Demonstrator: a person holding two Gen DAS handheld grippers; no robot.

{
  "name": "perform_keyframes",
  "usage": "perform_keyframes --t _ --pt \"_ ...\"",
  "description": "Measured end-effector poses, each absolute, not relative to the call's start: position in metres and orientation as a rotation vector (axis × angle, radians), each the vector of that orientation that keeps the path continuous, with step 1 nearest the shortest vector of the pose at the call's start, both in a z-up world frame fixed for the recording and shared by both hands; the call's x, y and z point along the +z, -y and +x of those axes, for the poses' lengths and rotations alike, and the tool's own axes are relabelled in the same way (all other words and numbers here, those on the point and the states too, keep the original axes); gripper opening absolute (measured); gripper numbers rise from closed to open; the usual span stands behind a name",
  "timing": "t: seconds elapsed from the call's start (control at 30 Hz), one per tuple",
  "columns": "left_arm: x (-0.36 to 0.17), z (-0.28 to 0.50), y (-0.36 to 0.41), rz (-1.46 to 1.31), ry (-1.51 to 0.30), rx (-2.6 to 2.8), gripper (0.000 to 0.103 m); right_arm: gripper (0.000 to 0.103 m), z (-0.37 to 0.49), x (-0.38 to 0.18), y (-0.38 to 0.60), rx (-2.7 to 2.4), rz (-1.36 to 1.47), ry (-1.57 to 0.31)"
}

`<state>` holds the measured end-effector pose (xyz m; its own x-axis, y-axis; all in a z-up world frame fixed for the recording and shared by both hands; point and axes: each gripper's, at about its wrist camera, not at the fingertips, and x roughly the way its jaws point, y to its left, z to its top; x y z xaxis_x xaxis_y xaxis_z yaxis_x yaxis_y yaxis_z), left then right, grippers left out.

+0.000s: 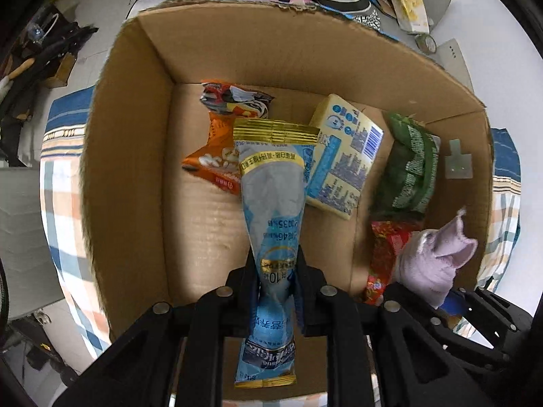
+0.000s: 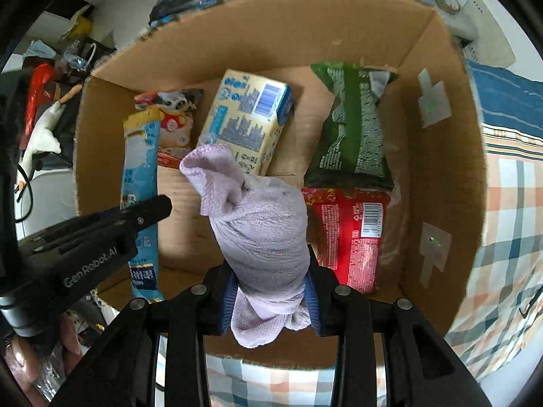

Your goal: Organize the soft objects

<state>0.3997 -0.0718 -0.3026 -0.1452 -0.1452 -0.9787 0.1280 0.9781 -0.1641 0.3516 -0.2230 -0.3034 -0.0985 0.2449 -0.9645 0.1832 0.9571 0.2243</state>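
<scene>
**Two soft loads poised over the open box**

The left gripper (image 1: 276, 291) had its jaws clenched on a long blue-and-grey snack pouch (image 1: 271, 210), pinched near its lower third. The pouch's long axis ran straight out from the jaws toward 12 o'clock, its gold-sealed end hanging over the middle of the cardboard box (image 1: 129, 156).

The right gripper (image 2: 271, 291) was clamped on a bunched lilac towel (image 2: 258, 224), which stood out of the jaws toward 11 o'clock above the box floor.

Already lying in the box were an orange snack bag (image 1: 213, 156) at the left gripper's 11 o'clock, a pale yellow tissue pack (image 1: 342, 156) at its 1 o'clock, a green packet (image 2: 353, 129) at the right gripper's 1 o'clock, and a red packet (image 2: 353, 234) just beside the right jaws at 2 o'clock.

Bare cardboard showed chiefly at the left gripper's 10 o'clock. Judging by that, the pouch looked best placed there, lengthwise along the left wall, and the left gripper was the nearer to it. The towel would likely fit the gap between the tissue pack and the green packet. Whether either load touched the floor could not be told.
</scene>
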Motion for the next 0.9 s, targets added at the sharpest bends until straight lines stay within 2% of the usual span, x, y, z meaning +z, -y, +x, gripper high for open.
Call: perform_keyframes --t 0.07,0.1,0.17,0.23,0.43,0.57,0.63,0.67,0.7,0.73,0.77,0.8,0.83,0.9 --pt "-0.306 0.401 0.075 0.009 -1.713 -0.232 0.018 0.042 0.354 -0.313 0.220 0.065 0.324 -1.709" --pt "-0.307 0.401 0.076 0.021 -1.716 -0.220 0.022 0.044 0.355 -0.316 0.219 0.067 0.319 -1.716" --pt "-0.308 0.402 0.078 0.025 -1.718 -0.215 0.025 0.056 0.356 -0.321 0.218 0.069 0.305 -1.723" --pt "-0.306 0.401 0.078 0.021 -1.712 -0.211 0.028 0.063 0.357 -0.323 0.218 0.072 0.299 -1.726" --pt "-0.299 0.395 0.079 0.030 -1.686 -0.179 0.032 0.065 0.353 -0.319 0.222 0.051 0.280 -1.714" --pt "-0.288 0.385 0.077 0.046 -1.646 -0.165 0.033 0.069 0.346 -0.314 0.227 0.029 0.248 -1.710" --pt "-0.281 0.380 0.077 0.047 -1.631 -0.162 0.037 0.073 0.343 -0.309 0.229 0.016 0.228 -1.701" --pt "-0.277 0.377 0.078 0.051 -1.620 -0.162 0.041 0.080 0.341 -0.307 0.229 0.006 0.216 -1.696" --pt "-0.274 0.373 0.079 0.056 -1.610 -0.158 0.048 0.084 0.340 -0.306 0.229 0.002 0.210 -1.691" --pt "-0.271 0.369 0.080 0.066 -1.599 -0.158 0.054 0.094 0.338 -0.303 0.230 0.006 0.199 -1.688" --pt "-0.270 0.366 0.080 0.068 -1.593 -0.159 0.071 0.102 0.337 -0.302 0.231 -0.002 0.188 -1.685" --pt "-0.269 0.364 0.079 0.070 -1.588 -0.158 0.086 0.103 0.335 -0.300 0.232 -0.016 0.177 -1.677" --pt "-0.267 0.361 0.079 0.081 -1.578 -0.151 0.090 0.103 0.334 -0.298 0.232 -0.023 0.171 -1.670" --pt "-0.262 0.357 0.080 0.103 -1.561 -0.146 0.092 0.103 0.330 -0.293 0.235 -0.040 0.155 -1.663"
